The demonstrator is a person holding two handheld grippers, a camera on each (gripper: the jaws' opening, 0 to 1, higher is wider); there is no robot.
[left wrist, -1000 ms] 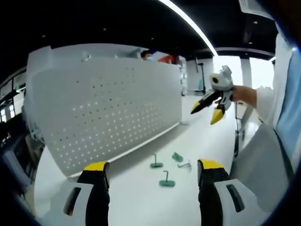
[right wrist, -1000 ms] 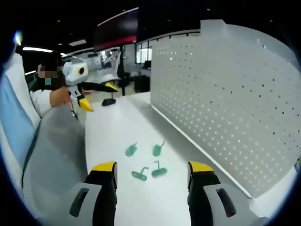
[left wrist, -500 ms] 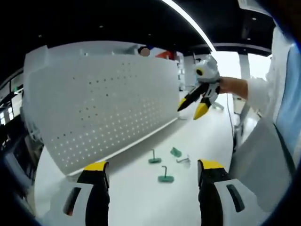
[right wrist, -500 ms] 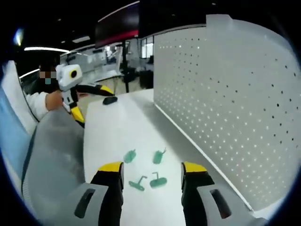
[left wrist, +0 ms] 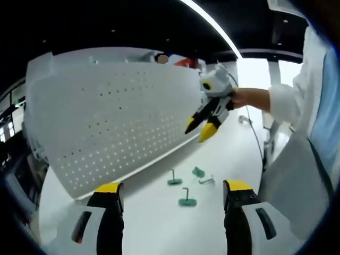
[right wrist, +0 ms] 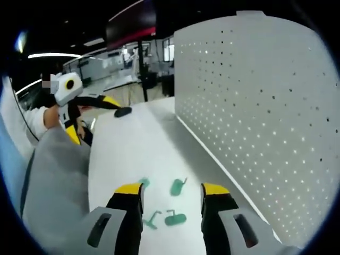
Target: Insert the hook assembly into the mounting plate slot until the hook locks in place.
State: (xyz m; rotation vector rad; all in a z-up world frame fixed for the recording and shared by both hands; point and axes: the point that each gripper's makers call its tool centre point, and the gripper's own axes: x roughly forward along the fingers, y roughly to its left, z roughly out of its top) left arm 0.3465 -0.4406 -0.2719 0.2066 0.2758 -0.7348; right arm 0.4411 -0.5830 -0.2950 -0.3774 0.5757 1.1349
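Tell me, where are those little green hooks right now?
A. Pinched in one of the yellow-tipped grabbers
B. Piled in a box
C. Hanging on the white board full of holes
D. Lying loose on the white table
D: the green hooks lie loose on the white table in front of the pegboard, and both the left gripper and the right gripper are open with nothing between their jaws.
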